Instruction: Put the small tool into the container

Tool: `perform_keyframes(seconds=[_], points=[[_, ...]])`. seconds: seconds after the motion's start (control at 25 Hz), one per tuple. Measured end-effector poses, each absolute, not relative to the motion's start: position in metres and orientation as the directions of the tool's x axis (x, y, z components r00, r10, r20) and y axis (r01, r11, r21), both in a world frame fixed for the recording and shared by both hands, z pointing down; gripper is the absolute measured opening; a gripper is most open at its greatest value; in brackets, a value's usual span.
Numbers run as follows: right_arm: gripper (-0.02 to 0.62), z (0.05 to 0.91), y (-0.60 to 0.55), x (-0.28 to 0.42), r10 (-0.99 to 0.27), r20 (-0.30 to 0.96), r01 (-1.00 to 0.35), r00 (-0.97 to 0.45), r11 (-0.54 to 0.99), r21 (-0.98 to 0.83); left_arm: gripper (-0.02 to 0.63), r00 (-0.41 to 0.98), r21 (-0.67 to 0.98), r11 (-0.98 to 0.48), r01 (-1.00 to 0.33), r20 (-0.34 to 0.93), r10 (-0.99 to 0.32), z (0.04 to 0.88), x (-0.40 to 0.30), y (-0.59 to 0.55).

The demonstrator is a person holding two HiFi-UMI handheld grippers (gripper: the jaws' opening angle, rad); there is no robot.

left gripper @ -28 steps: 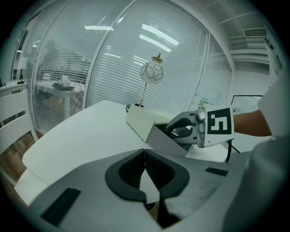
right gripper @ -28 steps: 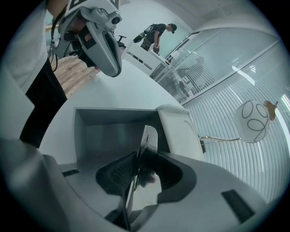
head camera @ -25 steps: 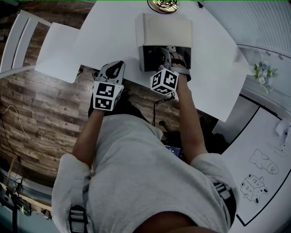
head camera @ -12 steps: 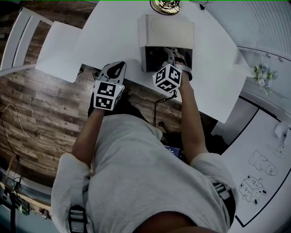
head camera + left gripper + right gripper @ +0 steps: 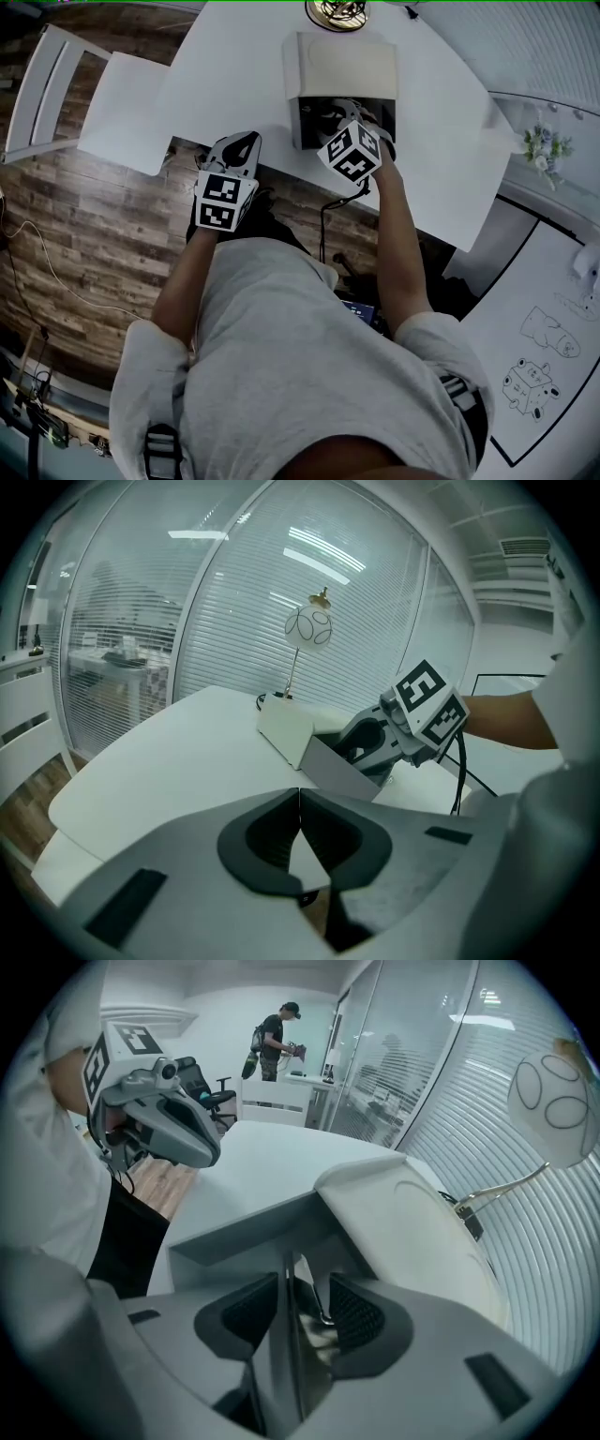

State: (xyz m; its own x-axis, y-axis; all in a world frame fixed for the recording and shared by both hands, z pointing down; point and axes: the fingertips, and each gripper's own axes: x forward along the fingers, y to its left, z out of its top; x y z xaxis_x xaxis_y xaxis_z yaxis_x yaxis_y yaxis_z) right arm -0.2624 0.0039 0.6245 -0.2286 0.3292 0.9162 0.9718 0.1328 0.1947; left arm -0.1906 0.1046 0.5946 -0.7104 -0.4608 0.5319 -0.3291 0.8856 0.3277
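A white container (image 5: 342, 70) with its lid swung back stands on the white table (image 5: 441, 141). My right gripper (image 5: 342, 120) reaches down into its open box part. In the right gripper view, that gripper (image 5: 305, 1281) has its jaws opening, with one thin wall of the container running up between them. A small metal tool (image 5: 317, 1312) lies in the gap, and neither pad presses on it. My left gripper (image 5: 244, 141) hovers at the table's front edge, left of the container. Its jaws (image 5: 300, 803) are shut with nothing in them. From the left gripper view I see the container (image 5: 286, 728) and the right gripper (image 5: 370, 747).
A lamp with a round shade (image 5: 336, 11) stands behind the container, also visible as the lamp (image 5: 309, 627). A white chair (image 5: 47, 84) stands at the far left on the wood floor. Flowers (image 5: 544, 145) and a drawing board (image 5: 544, 347) are to the right. A person (image 5: 274, 1035) stands far off.
My right gripper has shifted a little right over the container and its marker cube has turned. The left gripper has barely moved.
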Motion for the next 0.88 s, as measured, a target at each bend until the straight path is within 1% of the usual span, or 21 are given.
perform_keyframes(seconds=[0.24, 0.28, 0.32, 0.36, 0.52, 0.68, 0.88], points=[[0.176, 0.604, 0.010, -0.259, 0.413, 0.865, 0.951, -0.285, 0.233, 0.202, 0.025, -0.715, 0.320, 0.883, -0.344, 0.520, -0.467, 0.586, -0.194, 0.103], [0.139, 0.599, 0.010, -0.259, 0.430, 0.848, 0.941, -0.308, 0.269, 0.206, 0.025, -0.717, 0.318, 0.882, -0.348, 0.516, -0.469, 0.584, -0.194, 0.102], [0.075, 0.594, 0.010, -0.260, 0.446, 0.829, 0.927, -0.337, 0.311, 0.210, 0.025, -0.718, 0.316, 0.881, -0.353, 0.512, -0.472, 0.581, -0.195, 0.100], [0.054, 0.588, 0.009, -0.260, 0.460, 0.810, 0.911, -0.365, 0.356, 0.208, 0.025, -0.720, 0.313, 0.879, -0.359, 0.506, -0.475, 0.578, -0.196, 0.098], [0.034, 0.573, 0.000, -0.255, 0.497, 0.744, 0.832, -0.446, 0.537, 0.139, 0.025, -0.727, 0.309, 0.877, -0.369, 0.491, -0.479, 0.567, -0.201, 0.092], [0.026, 0.562, -0.025, -0.248, 0.473, 0.671, 0.689, -0.572, 0.720, 0.080, 0.025, -0.717, 0.298, 0.873, -0.385, 0.499, -0.486, 0.564, -0.201, 0.082], [0.025, 0.547, -0.060, -0.236, 0.378, 0.606, 0.526, -0.700, 0.847, 0.079, 0.025, -0.707, 0.287, 0.863, -0.415, 0.496, -0.505, 0.557, -0.199, 0.064]])
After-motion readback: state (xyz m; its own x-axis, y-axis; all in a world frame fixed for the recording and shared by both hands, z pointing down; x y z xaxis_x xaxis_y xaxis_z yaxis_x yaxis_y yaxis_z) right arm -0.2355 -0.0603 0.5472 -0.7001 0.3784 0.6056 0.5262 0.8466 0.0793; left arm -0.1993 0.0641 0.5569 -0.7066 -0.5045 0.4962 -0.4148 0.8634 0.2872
